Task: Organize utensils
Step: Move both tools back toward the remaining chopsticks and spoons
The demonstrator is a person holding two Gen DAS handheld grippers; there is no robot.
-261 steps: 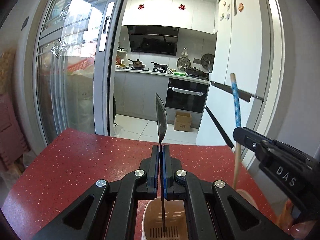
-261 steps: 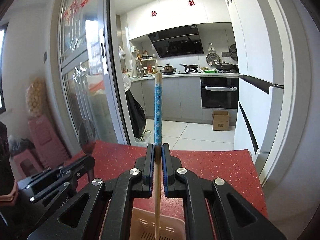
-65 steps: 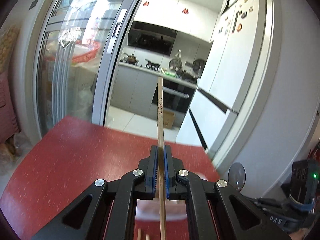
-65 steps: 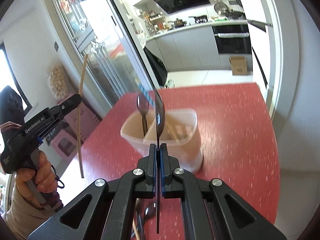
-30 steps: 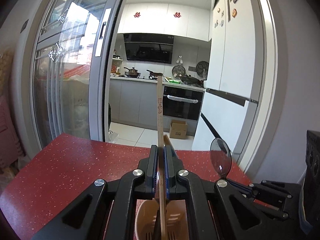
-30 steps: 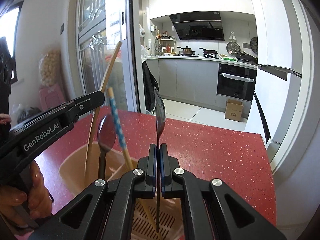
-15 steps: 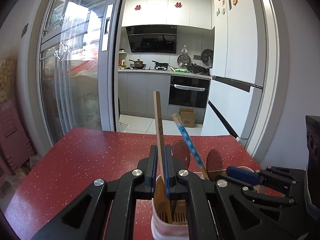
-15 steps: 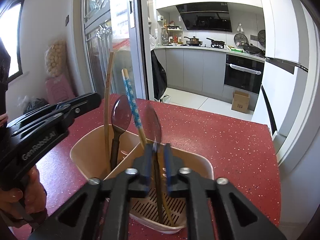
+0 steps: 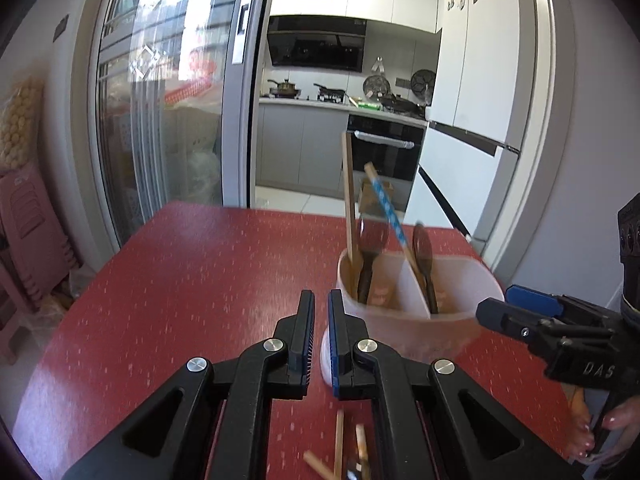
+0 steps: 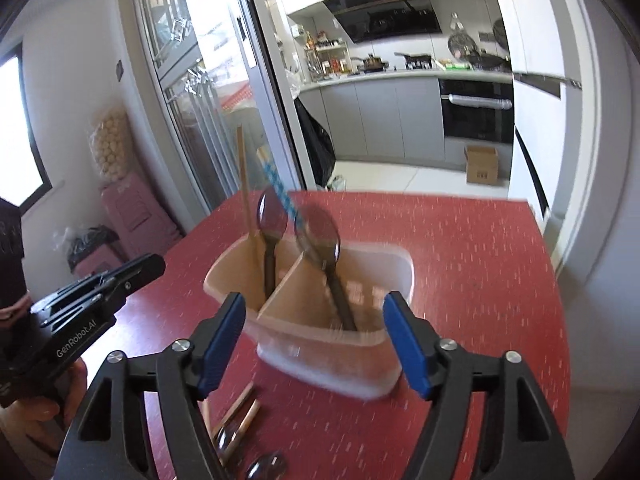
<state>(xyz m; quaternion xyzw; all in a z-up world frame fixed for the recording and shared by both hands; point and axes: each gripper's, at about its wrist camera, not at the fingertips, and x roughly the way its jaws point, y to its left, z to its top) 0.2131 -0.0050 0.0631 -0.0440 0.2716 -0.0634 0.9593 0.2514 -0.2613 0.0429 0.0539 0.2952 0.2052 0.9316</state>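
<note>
A beige two-compartment utensil holder point(image 9: 460, 304) point(image 10: 384, 264) stands on the red table point(image 9: 192, 280). It holds a plain wooden chopstick point(image 9: 349, 200) point(image 10: 245, 184), a blue patterned chopstick point(image 9: 386, 204) point(image 10: 280, 188) and two dark spoons point(image 9: 368, 248) point(image 10: 320, 236). My left gripper point(image 9: 319, 332) is slightly open and empty, left of the holder. My right gripper point(image 10: 312, 336) is wide open and empty, in front of the holder. More chopsticks point(image 9: 340, 448) point(image 10: 240, 412) and spoons point(image 10: 266, 466) lie on the table near me.
The table's far edge point(image 10: 420, 194) faces a kitchen with an oven and a fridge. A sliding glass door point(image 9: 160, 120) stands at the left. Each gripper shows in the other's view, the right point(image 9: 544, 324) and the left point(image 10: 100, 284).
Both grippers have let go: the wooden chopstick and the second spoon now stand in the holder. Both have opened and drawn back from it, the right one widely.
</note>
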